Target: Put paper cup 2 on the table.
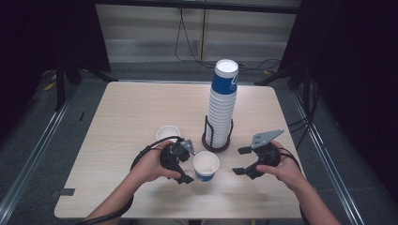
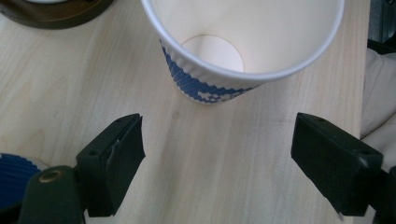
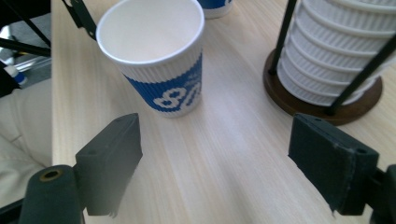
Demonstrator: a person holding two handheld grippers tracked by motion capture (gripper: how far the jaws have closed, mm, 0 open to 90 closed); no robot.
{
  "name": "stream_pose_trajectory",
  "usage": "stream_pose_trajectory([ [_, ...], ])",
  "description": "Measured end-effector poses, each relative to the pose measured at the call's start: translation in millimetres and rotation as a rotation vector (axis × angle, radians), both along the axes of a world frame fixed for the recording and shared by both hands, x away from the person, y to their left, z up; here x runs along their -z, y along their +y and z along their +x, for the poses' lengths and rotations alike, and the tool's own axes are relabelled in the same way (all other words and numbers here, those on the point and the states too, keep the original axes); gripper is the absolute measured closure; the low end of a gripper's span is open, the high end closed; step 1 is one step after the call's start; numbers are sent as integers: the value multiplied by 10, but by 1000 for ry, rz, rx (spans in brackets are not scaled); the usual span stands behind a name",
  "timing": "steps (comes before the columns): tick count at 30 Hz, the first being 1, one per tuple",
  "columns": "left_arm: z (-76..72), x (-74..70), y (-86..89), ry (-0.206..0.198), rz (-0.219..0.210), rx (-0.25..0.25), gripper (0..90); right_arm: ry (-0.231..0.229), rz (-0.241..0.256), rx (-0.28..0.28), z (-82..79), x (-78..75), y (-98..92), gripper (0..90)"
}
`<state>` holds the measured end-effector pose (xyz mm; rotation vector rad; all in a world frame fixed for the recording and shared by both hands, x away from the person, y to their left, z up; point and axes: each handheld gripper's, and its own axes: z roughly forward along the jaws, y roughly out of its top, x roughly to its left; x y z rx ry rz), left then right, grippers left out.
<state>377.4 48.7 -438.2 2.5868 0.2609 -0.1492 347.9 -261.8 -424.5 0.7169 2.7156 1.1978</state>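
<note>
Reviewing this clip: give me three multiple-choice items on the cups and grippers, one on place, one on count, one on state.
1. Where does the near cup stand?
A. on top of the stack
B. on the table between the two grippers
C. inside the holder

2. How many single cups stand on the table apart from the stack of cups?
A. one
B. two
C. four

3. How do the jaws of the left gripper stand?
A. wide apart, with nothing between them
B. shut on the cup
C. shut on a lid

Answers:
1 B: in the high view the cup sits on the table, with the left gripper on one side and the right gripper on the other.
2 B: the near cup and a far cup behind the left hand.
3 A: the left gripper view shows bare table between the jaws, the cup ahead of them.
</note>
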Motion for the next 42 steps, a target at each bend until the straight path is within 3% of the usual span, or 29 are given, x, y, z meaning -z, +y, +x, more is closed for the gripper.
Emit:
stream_pose_trajectory([
  [4,-28,15,43,-11,-2,-4,169,8,-2,9,-34,51,-39,158],
  [8,-54,32,78,7,-23,-20,167,12,-14,21,-82,100,-64,158],
  [12,-59,45,117,-1,-29,-35,167,3,37,42,-117,127,-106,158],
  [15,-71,60,148,5,-40,-38,167,-4,10,47,-138,134,-128,158],
  [18,-86,61,190,1,-49,-48,167,3,38,60,-150,146,-168,158],
  [21,-102,73,236,8,-67,-61,167,-2,25,66,-170,175,-203,158],
  [39,-127,84,615,9,-99,-86,168,-20,15,85,-194,218,-305,160],
  [42,-114,85,696,0,-129,-92,167,-20,22,90,-185,220,-329,160],
])
